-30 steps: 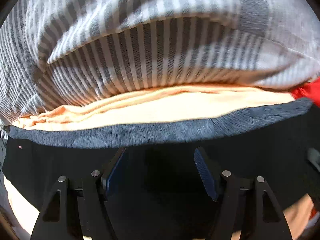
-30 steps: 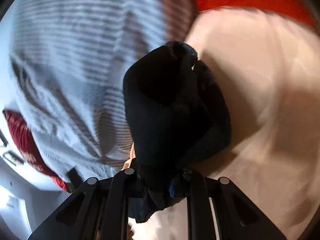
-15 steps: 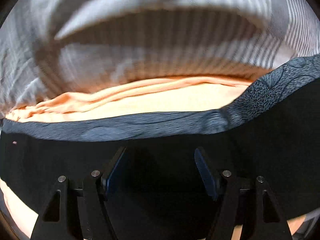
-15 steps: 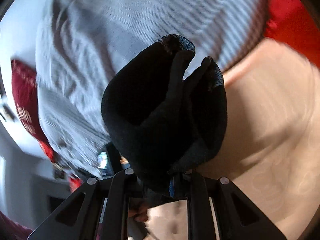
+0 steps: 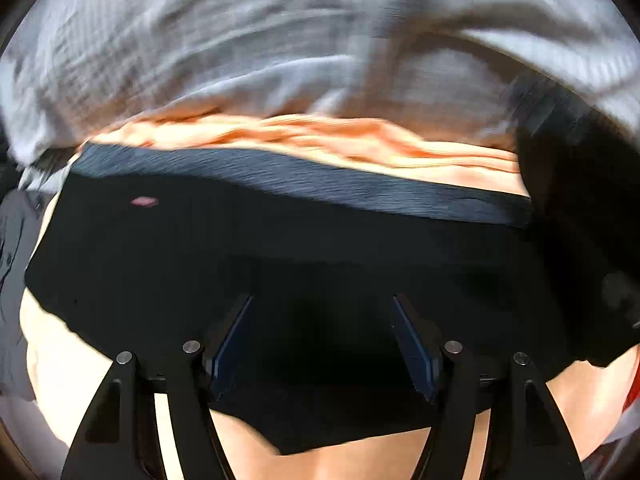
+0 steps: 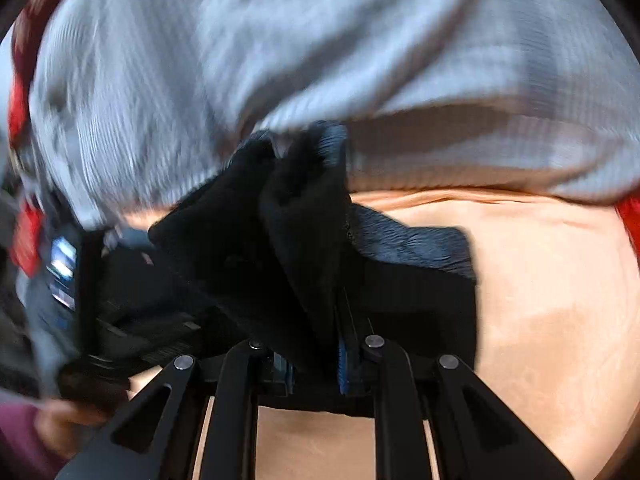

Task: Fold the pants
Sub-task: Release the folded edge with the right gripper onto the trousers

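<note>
1. Since a second ago, your striped blanket (image 5: 320,40) has blurred and shifted behind the pants.
2. Black pants (image 5: 280,264) lie flat on the peach sheet (image 6: 552,280); bare sheet lies right of the pants.
3. Your right gripper (image 6: 314,368) clamps bunched pants.
4. Your left gripper (image 5: 322,344) gapes wide above the pants.
</note>
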